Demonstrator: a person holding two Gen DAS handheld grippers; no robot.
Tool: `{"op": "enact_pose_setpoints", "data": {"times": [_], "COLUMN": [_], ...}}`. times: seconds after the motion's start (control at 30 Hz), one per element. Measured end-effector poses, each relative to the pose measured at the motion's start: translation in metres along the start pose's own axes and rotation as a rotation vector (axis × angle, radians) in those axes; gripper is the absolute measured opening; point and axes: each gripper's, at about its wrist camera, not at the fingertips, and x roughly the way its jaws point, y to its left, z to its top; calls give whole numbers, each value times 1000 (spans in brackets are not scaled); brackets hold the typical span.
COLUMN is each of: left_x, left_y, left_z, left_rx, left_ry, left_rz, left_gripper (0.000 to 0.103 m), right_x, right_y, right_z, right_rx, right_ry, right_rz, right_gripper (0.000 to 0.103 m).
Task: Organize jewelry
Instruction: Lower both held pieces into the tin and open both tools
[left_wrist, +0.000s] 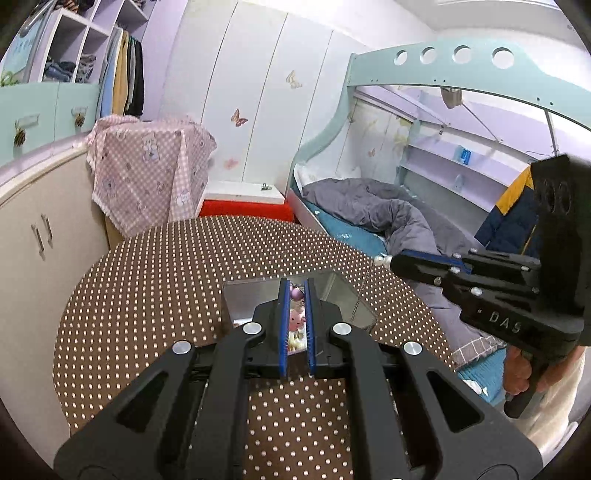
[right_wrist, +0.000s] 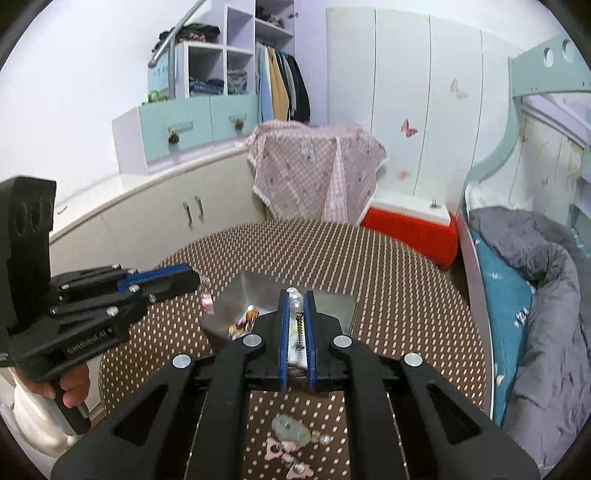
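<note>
The left gripper (left_wrist: 296, 325) pinches a pink charm (right_wrist: 207, 303), and the right gripper (right_wrist: 296, 325) pinches a pearl chain (right_wrist: 298, 320). Both hang above the metal tray (right_wrist: 332, 308) on the dotted table (left_wrist: 155, 280); more jewelry (right_wrist: 291, 439) lies on the table before the tray.

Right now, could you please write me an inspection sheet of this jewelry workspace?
Surface: round table under a brown polka-dot cloth.
Job's things: square metal tray holding trinkets; pink and clear pieces loose on the cloth.
Clutter: nothing seen.
Grippers: left gripper shut on a dangling pink charm; right gripper shut on a pearl chain.
Cables: nothing seen.
Surroundings: bunk bed with grey duvet, white wardrobe, red box.
</note>
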Motion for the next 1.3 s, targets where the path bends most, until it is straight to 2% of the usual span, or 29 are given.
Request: {"op": "enact_pose_setpoints", "data": {"times": [0.27, 0.4, 0.5, 0.53, 0.6, 0.63, 0.67, 0.77, 0.93, 0.97, 1.0, 1.03, 1.07, 1.13, 1.3], "left_x": [11, 23, 34, 37, 45, 50, 53, 60, 66, 65, 65, 65, 61, 55, 54], "left_y": [-7, -4, -1, 0, 1, 2, 2, 3, 3, 3, 3, 4, 4, 4, 1], "left_z": [7, 5, 1, 0, -4, -7, -9, -13, -17, -17, -17, -15, -13, -10, -10], "left_rx": [10, 2, -8, -6, 4, 13, 21, 37, 39, 41, 39, 29, 8, -26, 19], "left_ry": [9, 43, 74, 86, 125, 149, 164, 192, 224, 225, 224, 220, 195, 159, 156], "left_rz": [-2, 9, 46, 59, 81, 91, 105, 136, 147, 149, 147, 142, 123, 115, 154], "left_gripper": [8, 8, 8, 8, 8, 9, 9, 9, 9, 12, 47, 62, 81, 81, 81], "right_x": [8, 22, 35, 38, 44, 46, 46, 45, 46, 45, 46, 46, 46, 44, 43], "right_y": [-8, -16, -22, -24, -29, -32, -33, -39, -45, -45, -45, -45, -46, -46, -46], "right_z": [11, 4, -3, -5, -10, -12, -14, -19, -24, -25, -25, -26, -26, -26, -27], "right_rx": [0, 26, 47, 58, 82, 94, 100, 115, 122, 123, 124, 124, 124, 122, 121], "right_ry": [-28, 8, 50, 64, 89, 96, 98, 101, 118, 120, 122, 123, 123, 123, 122], "right_rz": [-15, -6, -2, -3, -7, -18, -26, -47, -58, -58, -58, -57, -57, -58, -60], "right_gripper": [6, 6, 7, 10, 25, 45, 59, 60, 62, 63, 63, 63, 64, 64, 66]}}
